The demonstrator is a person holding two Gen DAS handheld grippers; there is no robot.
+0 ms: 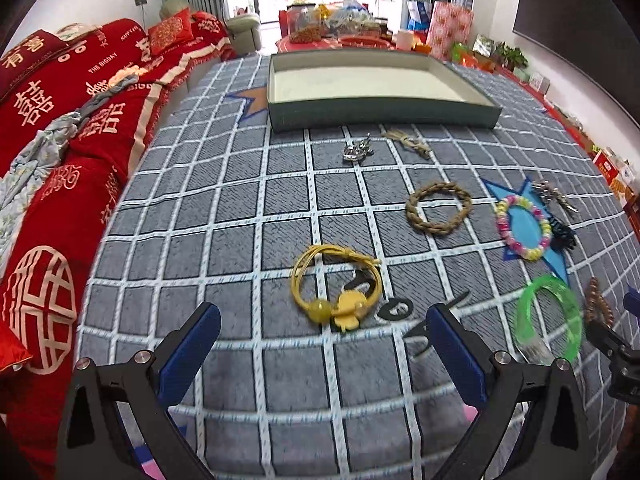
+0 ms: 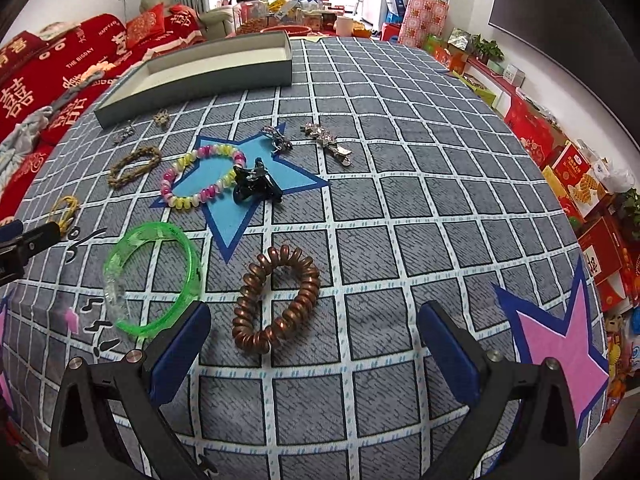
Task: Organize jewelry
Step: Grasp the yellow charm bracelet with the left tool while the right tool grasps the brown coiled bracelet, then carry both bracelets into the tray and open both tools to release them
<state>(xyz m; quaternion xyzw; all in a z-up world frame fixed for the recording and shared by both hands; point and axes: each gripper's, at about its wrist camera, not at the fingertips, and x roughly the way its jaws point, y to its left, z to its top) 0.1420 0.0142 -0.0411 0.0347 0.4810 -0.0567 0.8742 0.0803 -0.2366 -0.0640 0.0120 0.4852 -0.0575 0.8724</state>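
Here both grippers, left gripper [image 1: 326, 334] and right gripper [image 2: 314, 332], gape wide, empty.

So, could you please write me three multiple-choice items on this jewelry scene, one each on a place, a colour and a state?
1. Where does the black hair claw lie?
A. inside the box
B. on the blue star, against the beaded bracelet
C. beside the pink star

2. What colour is the coiled hair tie just ahead of the right gripper?
A. copper brown
B. white
C. blue

3. How does the grey box stand?
A. shut with a lid
B. open with nothing visible in it
C. open and full of bracelets

Answers: 1 B, the claw rests on the blue star at the edge of the beaded bracelet; 2 A, its coils are copper brown; 3 B, the visible white floor is bare and no lid shows.
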